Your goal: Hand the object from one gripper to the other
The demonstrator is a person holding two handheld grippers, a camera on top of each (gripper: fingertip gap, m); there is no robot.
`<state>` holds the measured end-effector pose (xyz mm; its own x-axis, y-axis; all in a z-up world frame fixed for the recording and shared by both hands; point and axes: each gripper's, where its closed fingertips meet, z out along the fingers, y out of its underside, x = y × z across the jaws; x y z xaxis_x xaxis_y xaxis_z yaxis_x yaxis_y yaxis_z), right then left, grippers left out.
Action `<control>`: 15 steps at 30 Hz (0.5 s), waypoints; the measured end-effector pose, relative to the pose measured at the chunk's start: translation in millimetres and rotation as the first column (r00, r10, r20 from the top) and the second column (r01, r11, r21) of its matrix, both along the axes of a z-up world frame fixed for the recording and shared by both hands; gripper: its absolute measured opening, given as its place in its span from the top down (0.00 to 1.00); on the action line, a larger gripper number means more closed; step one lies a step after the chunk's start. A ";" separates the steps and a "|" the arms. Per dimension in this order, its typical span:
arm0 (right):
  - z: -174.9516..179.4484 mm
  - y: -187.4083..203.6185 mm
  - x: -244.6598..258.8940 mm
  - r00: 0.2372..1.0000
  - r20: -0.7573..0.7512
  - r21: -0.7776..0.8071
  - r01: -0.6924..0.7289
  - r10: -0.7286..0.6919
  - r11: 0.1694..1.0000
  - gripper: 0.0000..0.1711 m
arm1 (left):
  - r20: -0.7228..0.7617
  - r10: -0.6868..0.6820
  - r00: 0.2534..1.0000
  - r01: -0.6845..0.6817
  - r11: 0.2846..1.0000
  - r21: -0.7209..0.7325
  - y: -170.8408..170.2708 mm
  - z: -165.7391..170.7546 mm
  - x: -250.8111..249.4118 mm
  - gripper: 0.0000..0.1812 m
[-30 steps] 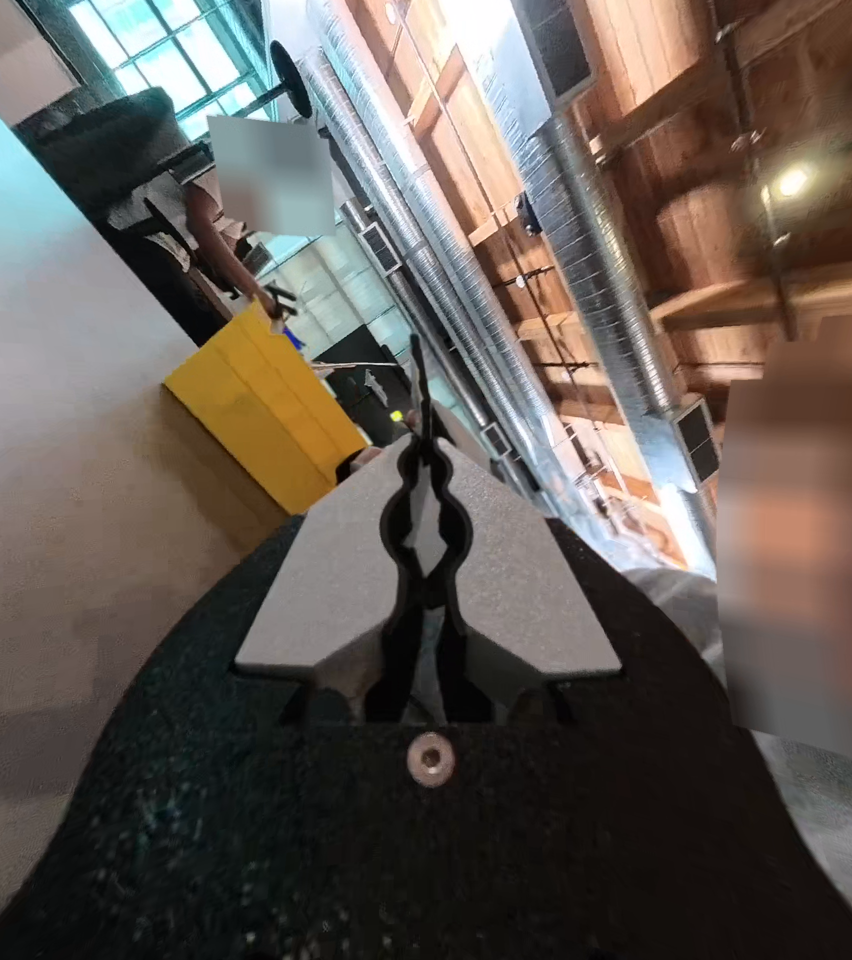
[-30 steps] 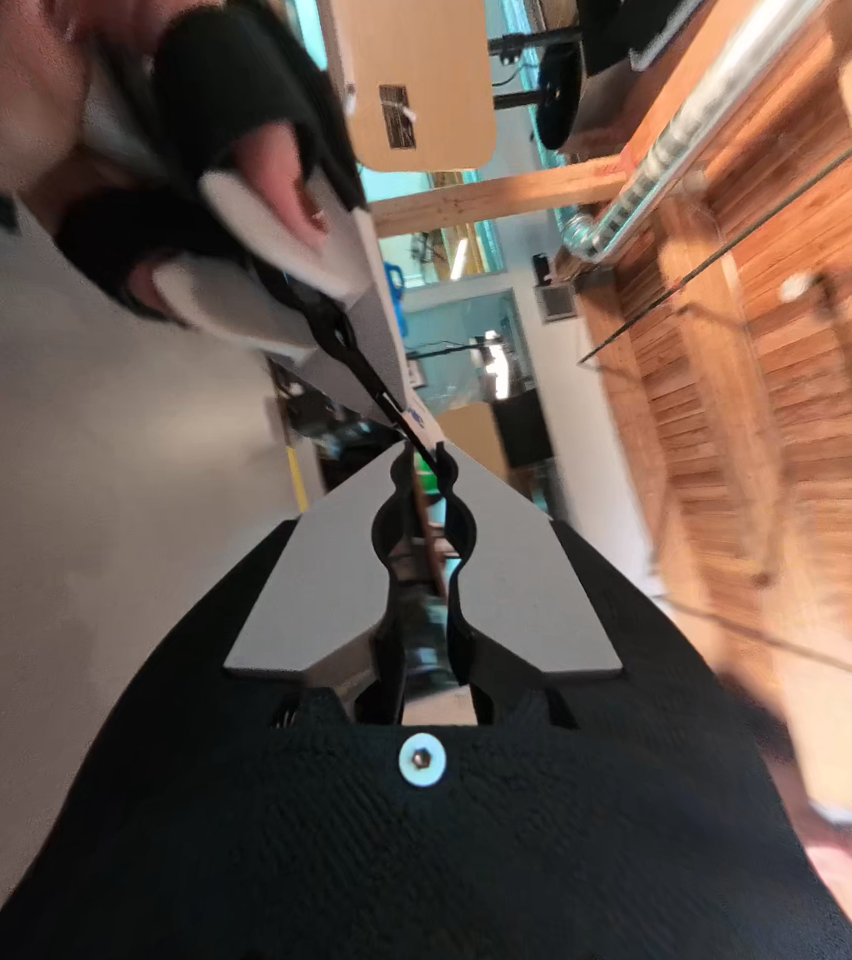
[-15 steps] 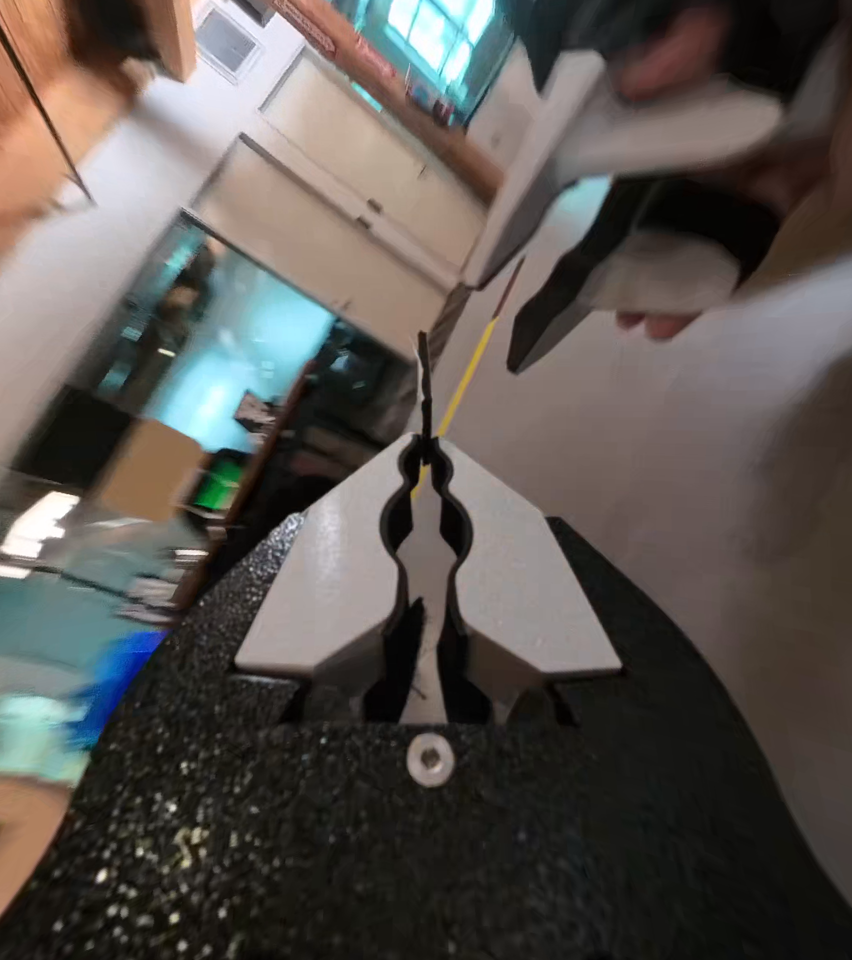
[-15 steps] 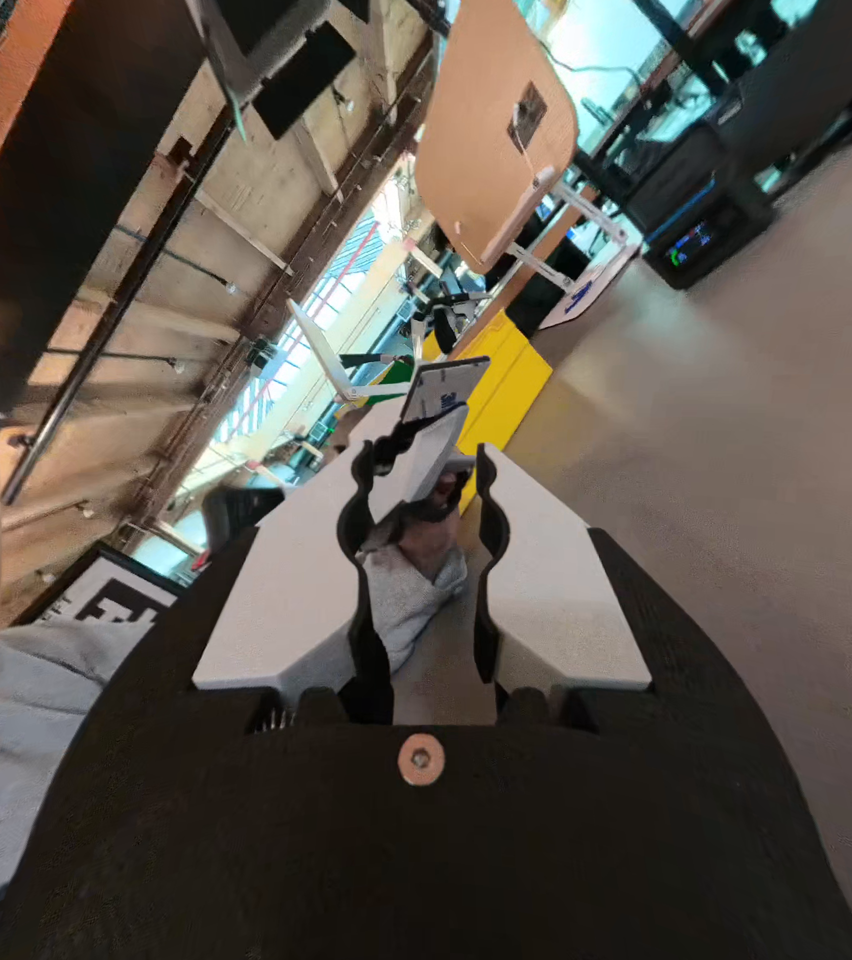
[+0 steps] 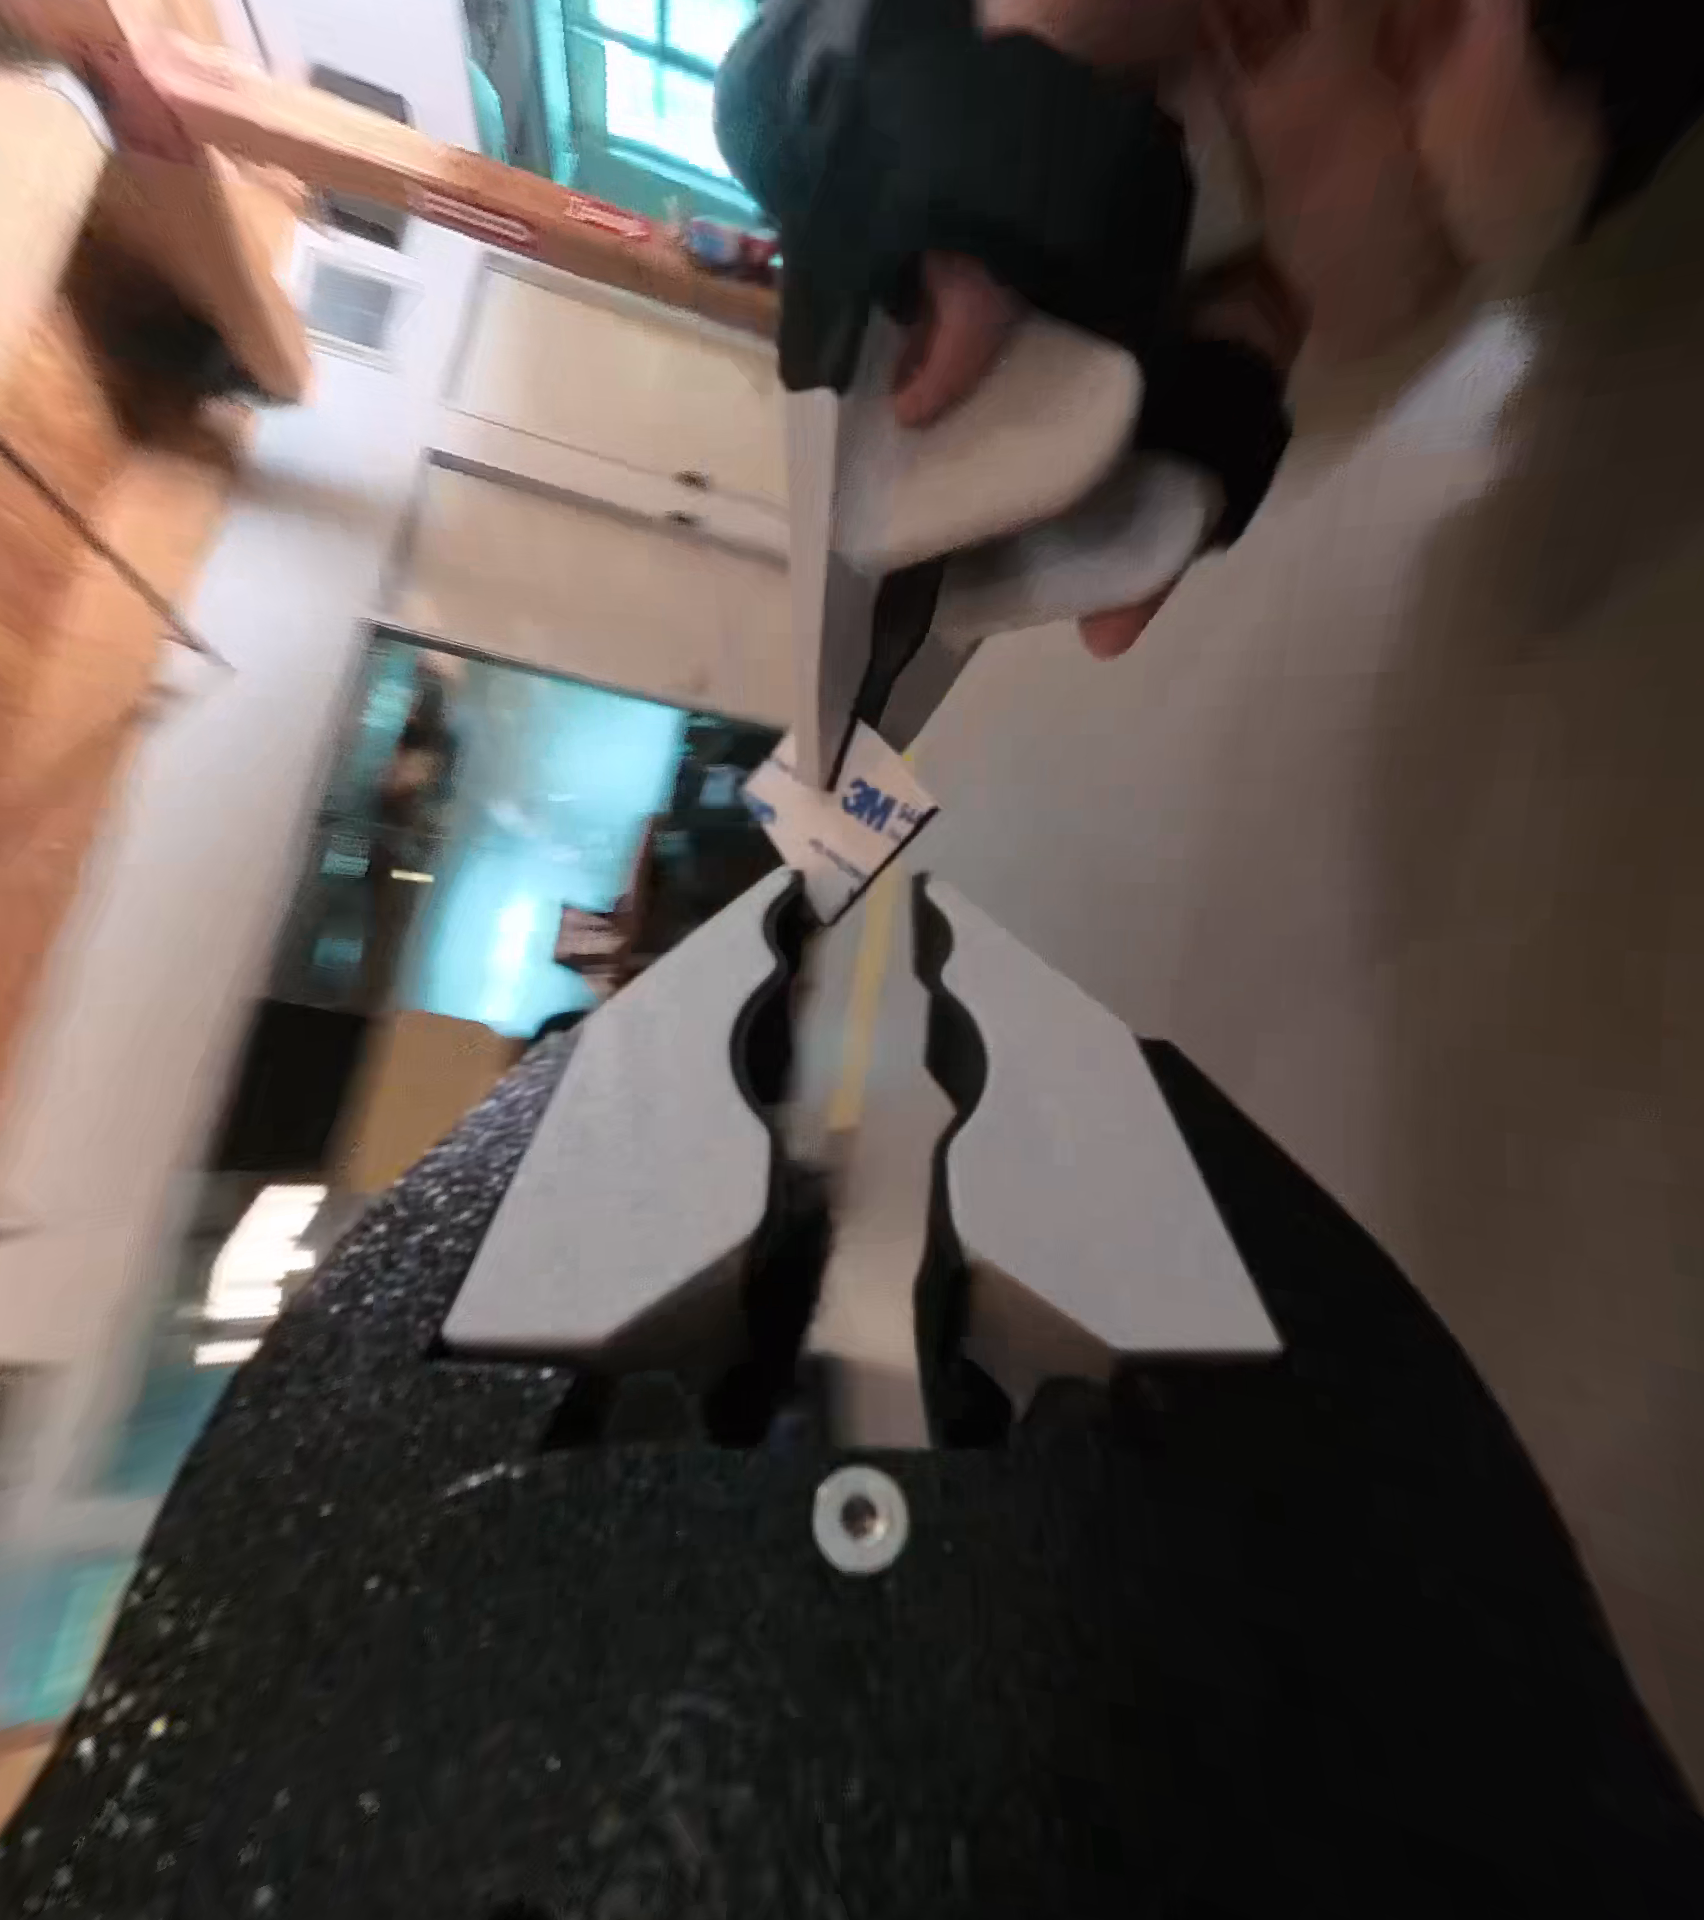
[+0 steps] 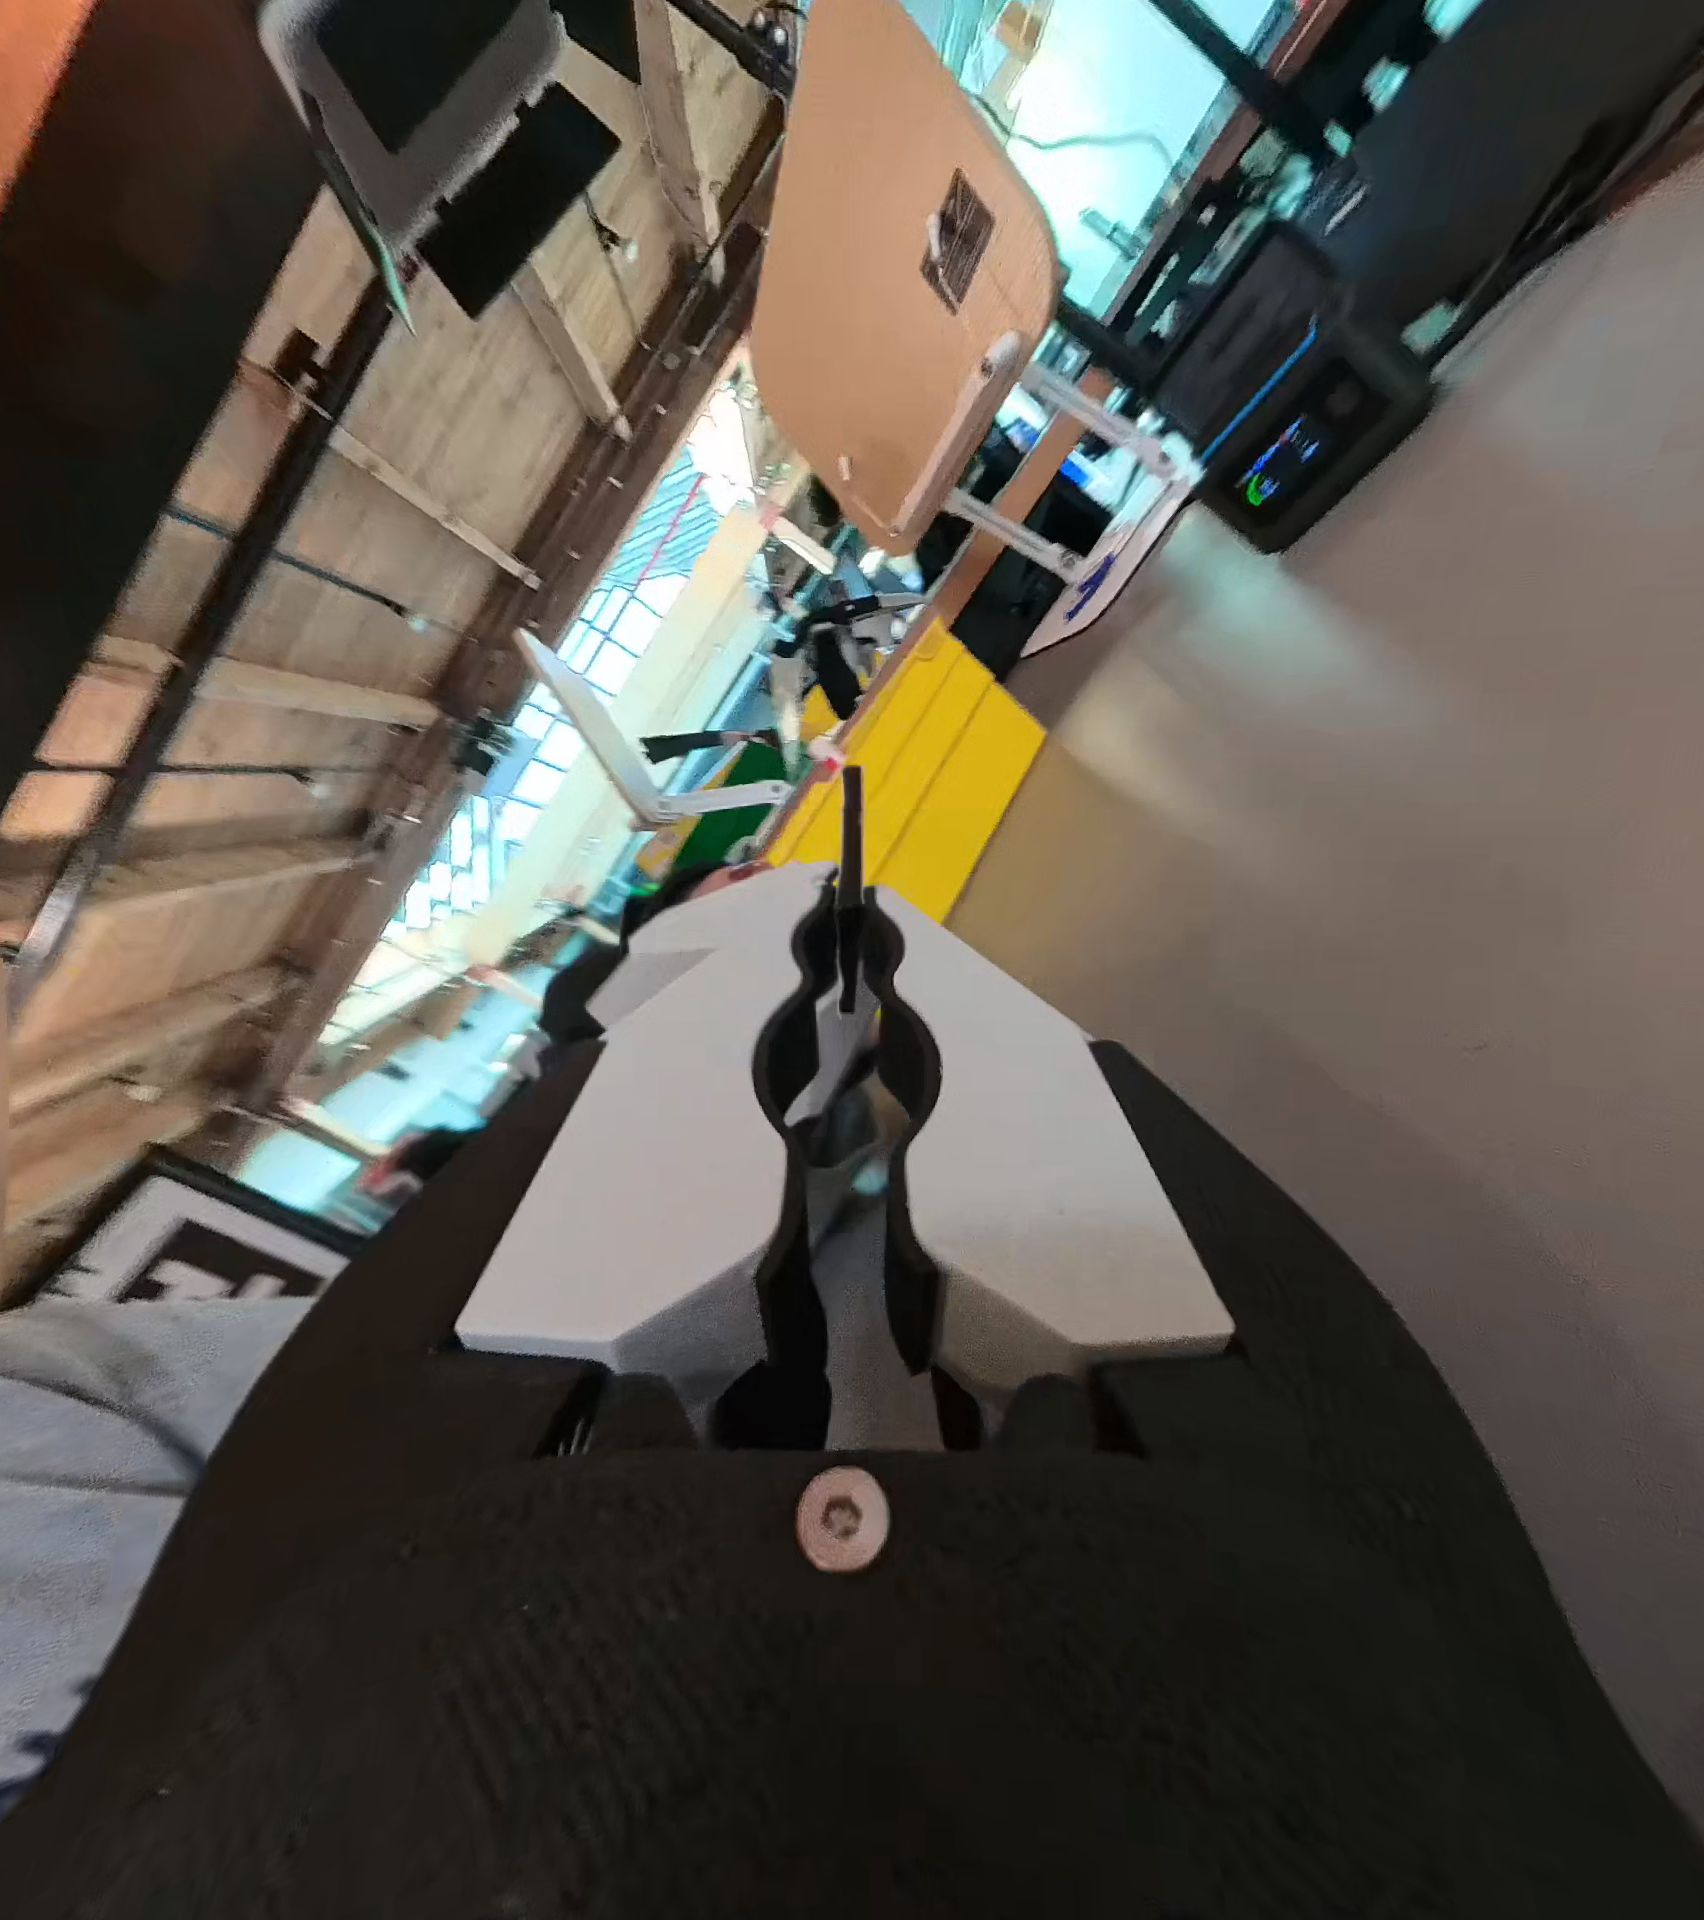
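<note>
The object is a small flat square pad (image 5: 843, 831), white-backed with blue print on one face and black at the edge. In the left wrist view the right gripper (image 5: 840, 764) comes down from the top in a hand (image 5: 1347, 156) and is shut on the pad's upper part. My left gripper (image 5: 856, 888) is open, and the pad's lower corner sits between its fingertips near the left one. In the right wrist view the right gripper (image 6: 848, 896) is shut on the pad (image 6: 850, 821), seen edge-on as a thin black strip. The left gripper's pale fingers (image 6: 656, 977) show just behind.
Both views are tilted and partly blurred. A yellow cabinet (image 6: 921, 769), a tipped wooden tabletop (image 6: 889, 270) and a black device with a lit screen (image 6: 1305, 457) stand on the grey floor (image 6: 1450, 831). A grey sleeve (image 6: 79, 1434) is at lower left. A person (image 5: 417, 748) stands far off.
Half a second ago the left gripper was shut on the pad and the right gripper was open. Now the right gripper has shut on the pad and the left gripper has opened.
</note>
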<state>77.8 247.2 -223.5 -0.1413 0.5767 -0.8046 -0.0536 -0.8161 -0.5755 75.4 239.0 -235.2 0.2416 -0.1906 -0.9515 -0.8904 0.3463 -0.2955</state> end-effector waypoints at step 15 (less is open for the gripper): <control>9.8 -3.8 6.6 0.851 -0.060 0.986 -0.031 -0.521 -0.165 0.99 | 0.748 0.653 -0.119 0.974 0.223 -0.039 -6.8 24.7 -20.9 0.79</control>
